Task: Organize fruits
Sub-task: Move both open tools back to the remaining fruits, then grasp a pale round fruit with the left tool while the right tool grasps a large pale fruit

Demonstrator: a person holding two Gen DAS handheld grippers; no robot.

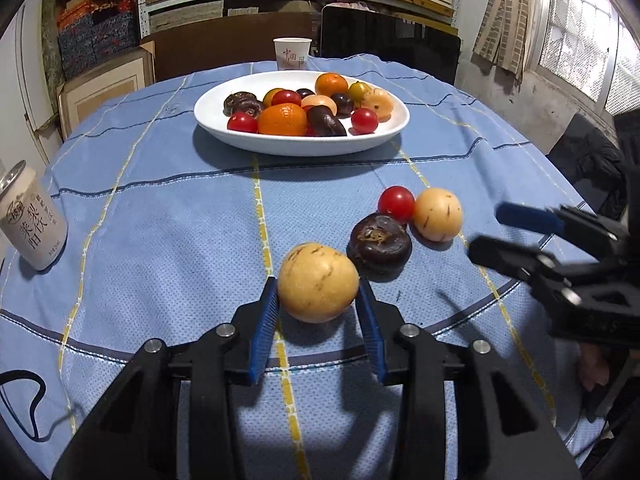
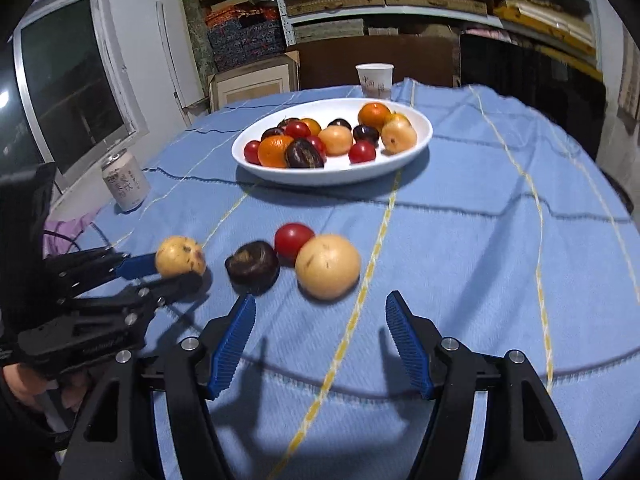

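Far left of the table: a pale drink can (image 1: 34, 222) stands upright on the blue checked cloth (image 1: 160, 208), well apart from the fruit.

Left gripper (image 1: 318, 292): both blue pads press the sides of a tan round fruit (image 1: 318, 282), which sits low over the cloth near the table's front edge. The right wrist view confirms the pinch; the same fruit (image 2: 180, 257) is between the two black fingers. A hand (image 2: 24, 384) shows below that gripper.

Just right of the held fruit: a dark brown fruit (image 1: 379, 242) lies on the cloth, near but apart from it. Behind it, a red cherry tomato (image 1: 396, 203) and a second tan fruit (image 1: 438, 214) sit side by side, touching or nearly so.

Centre back: a white oval plate (image 1: 240, 136) holds a pile of oranges, red tomatoes, dark fruits and tan ones. A paper cup (image 1: 292, 53) stands behind the plate.

Right gripper (image 2: 320, 312): jaws stand apart, nothing between them, hovering over the cloth just in front of the three loose fruits. The second tan fruit (image 2: 328, 266) is nearest its opening.
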